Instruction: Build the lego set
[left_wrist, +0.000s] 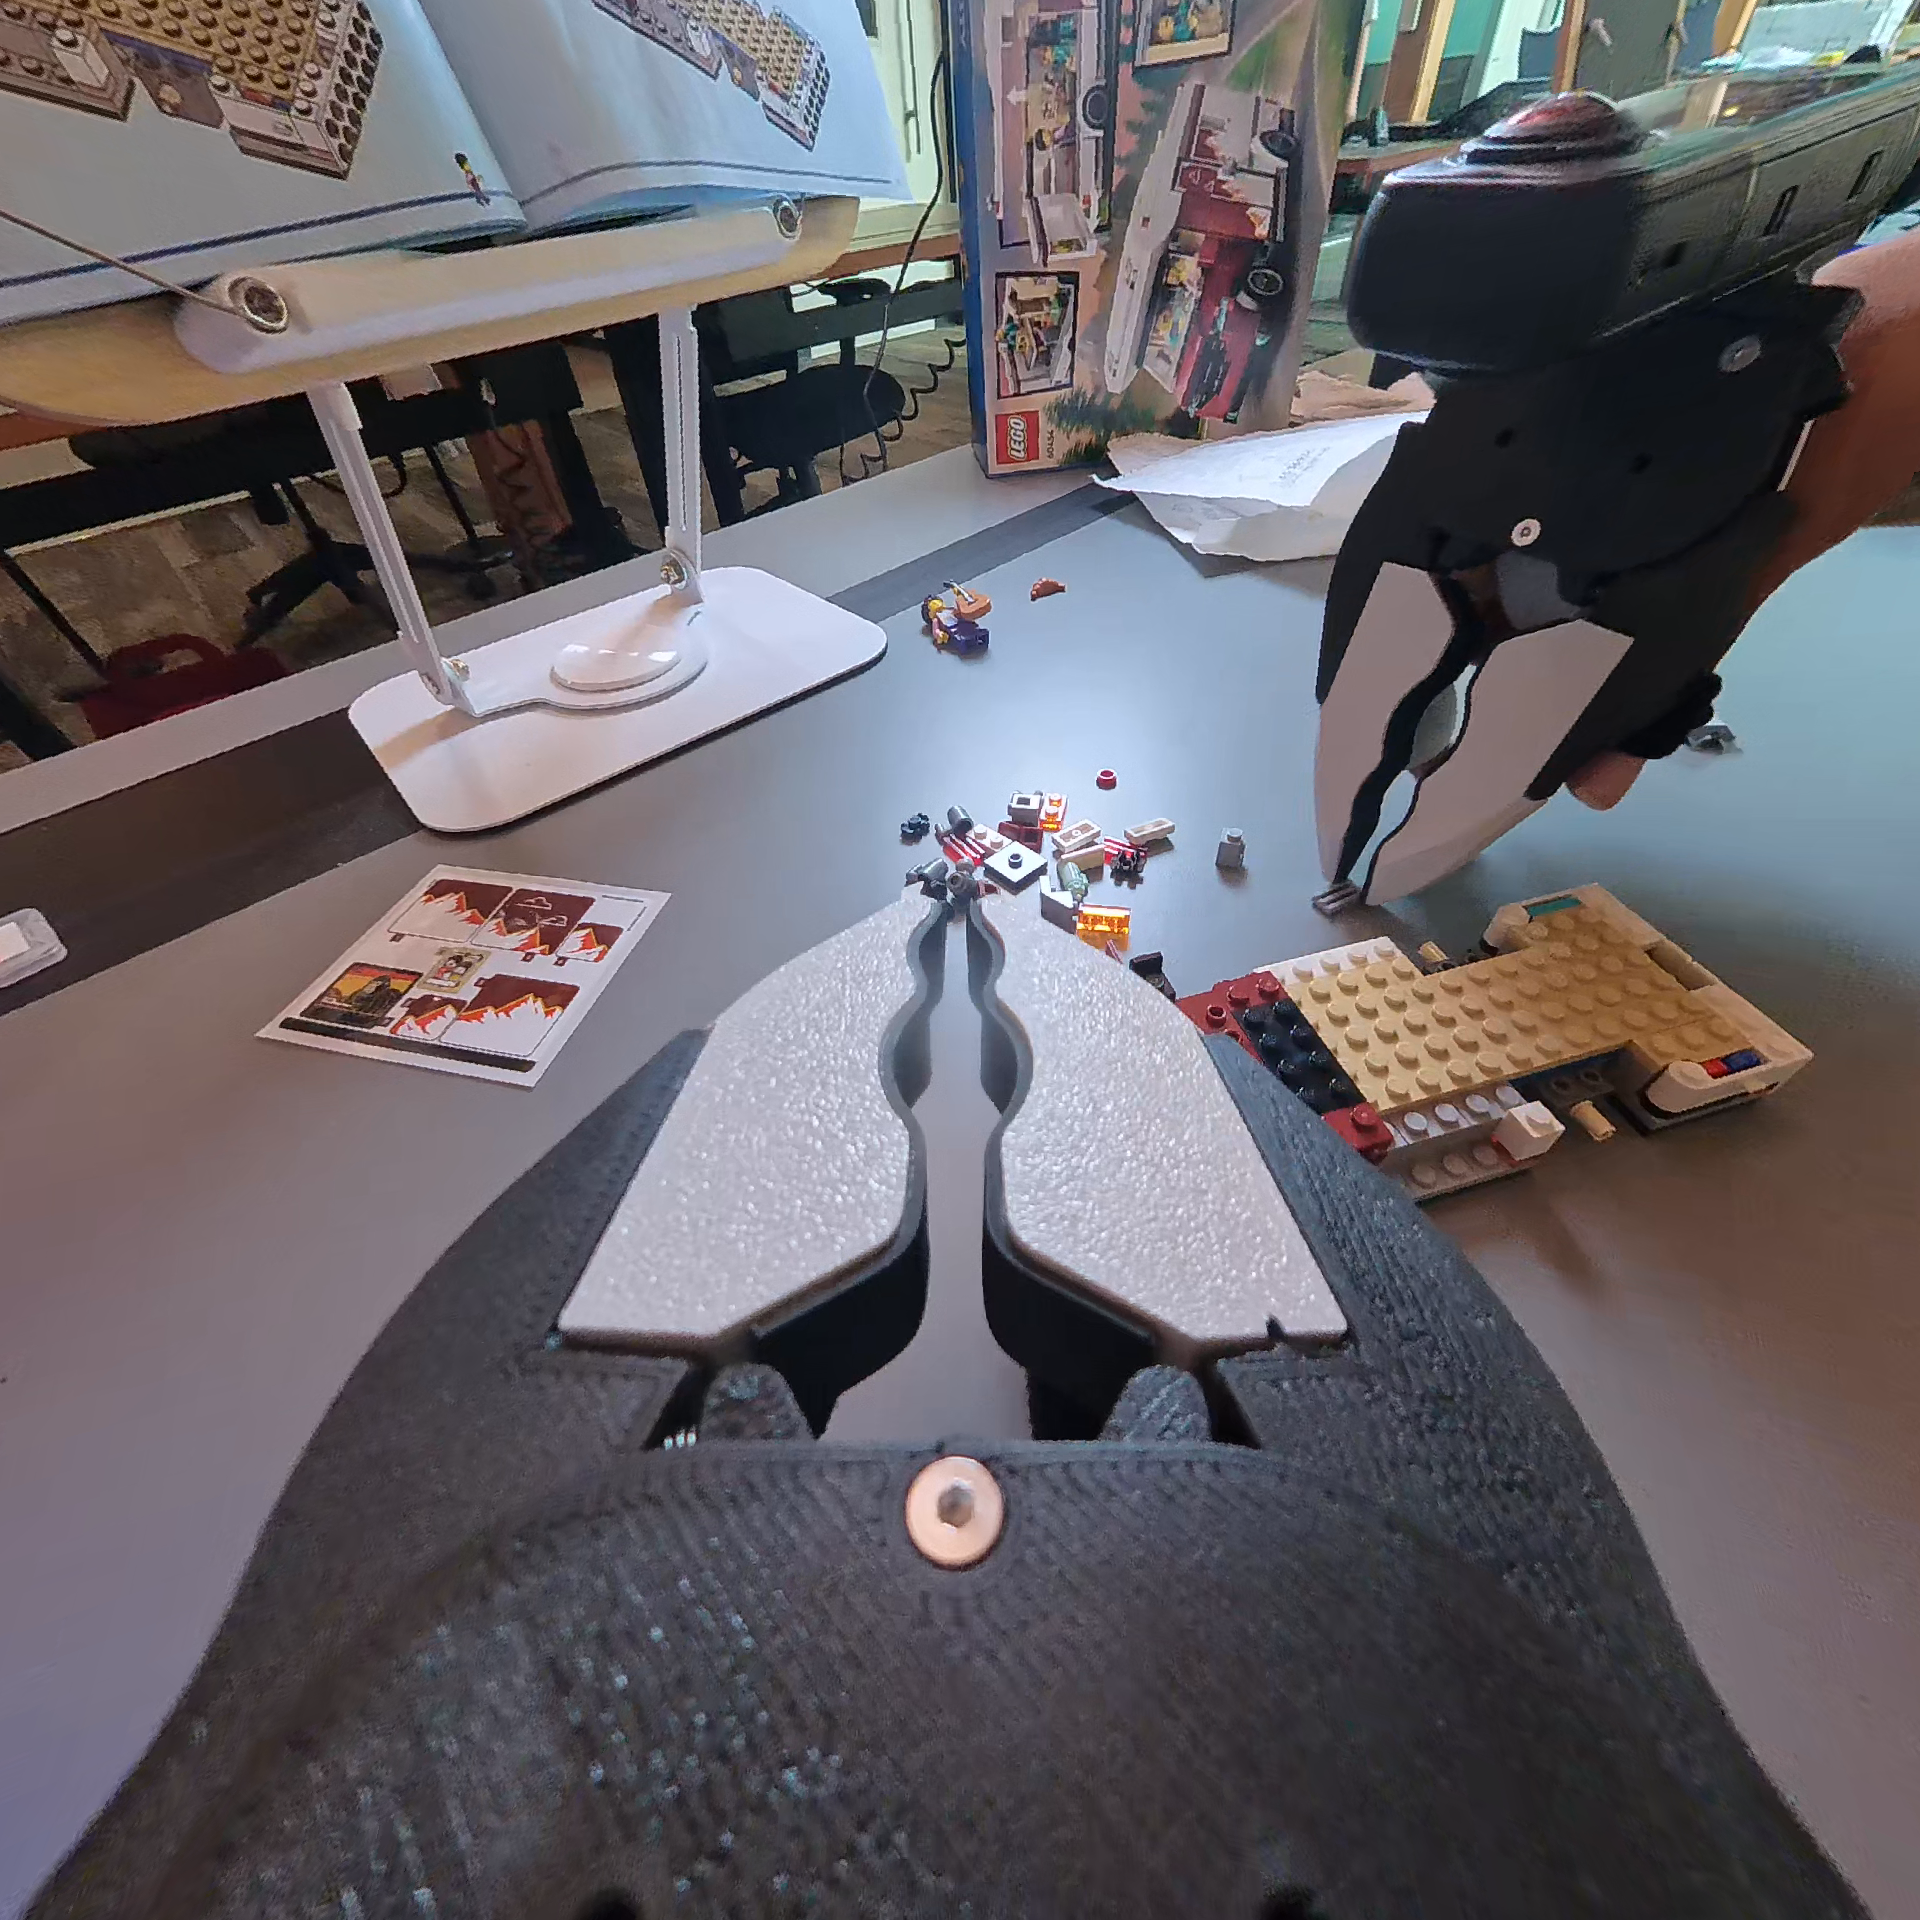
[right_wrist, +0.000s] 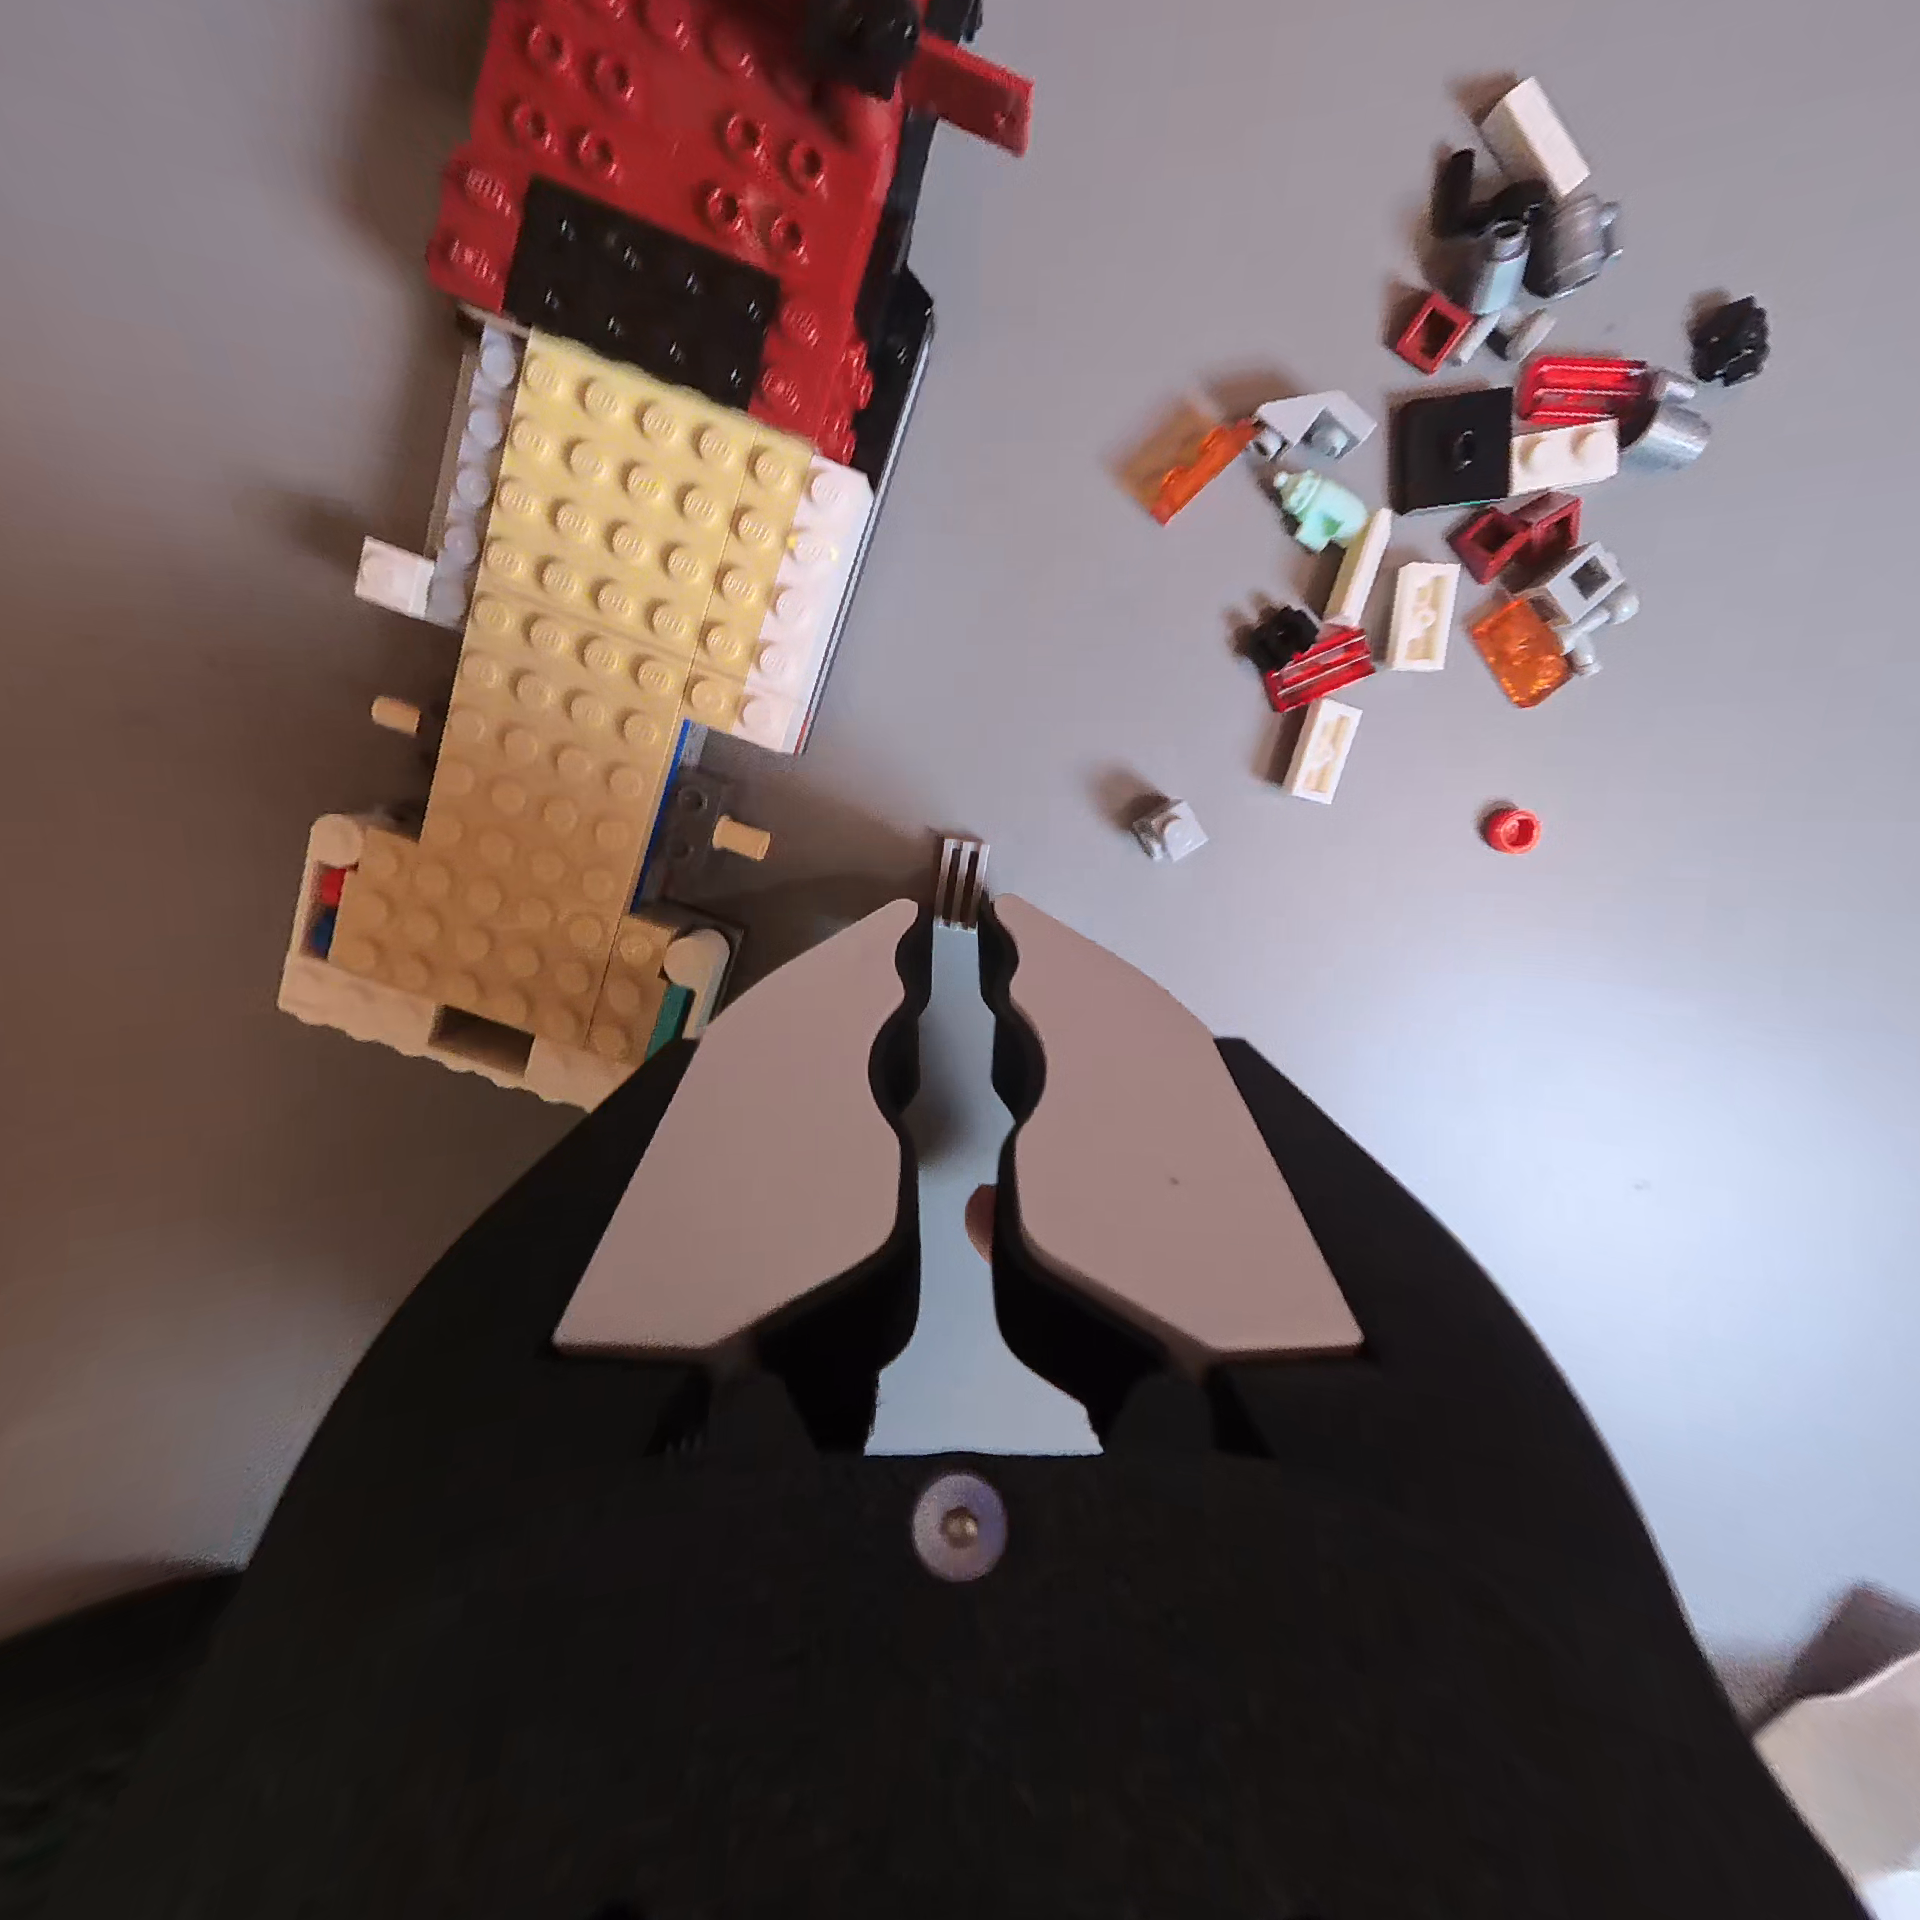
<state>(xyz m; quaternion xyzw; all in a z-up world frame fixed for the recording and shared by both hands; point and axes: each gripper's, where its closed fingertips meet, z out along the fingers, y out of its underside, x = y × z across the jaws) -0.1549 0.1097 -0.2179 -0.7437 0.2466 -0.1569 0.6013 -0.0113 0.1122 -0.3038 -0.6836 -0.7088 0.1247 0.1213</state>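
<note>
My right gripper (right_wrist: 958, 906) points down at the grey table (right_wrist: 1351, 1143) and is shut on a small grey grille tile (right_wrist: 961, 878), which rests on the table. It also shows in the left wrist view (left_wrist: 1356, 883) with the tile (left_wrist: 1335, 896) at its tips. A partly built brick model (right_wrist: 582, 582), tan, dark red and black, lies just left of it. My left gripper (left_wrist: 951, 906) has its fingers nearly together. Its tips line up with a small grey piece (left_wrist: 960, 881) at the near edge of a pile of loose bricks (left_wrist: 1049, 842). I cannot tell whether the pads press it.
A sticker sheet (left_wrist: 457, 971) lies at the left. A white stand (left_wrist: 623, 707) holding an open instruction booklet stands behind it. A toy box (left_wrist: 1132, 229), crumpled paper (left_wrist: 1247, 488) and a minifigure (left_wrist: 956, 618) are farther back. A hand (left_wrist: 1870, 416) holds the right gripper. Left tips to right tips: about 15 cm.
</note>
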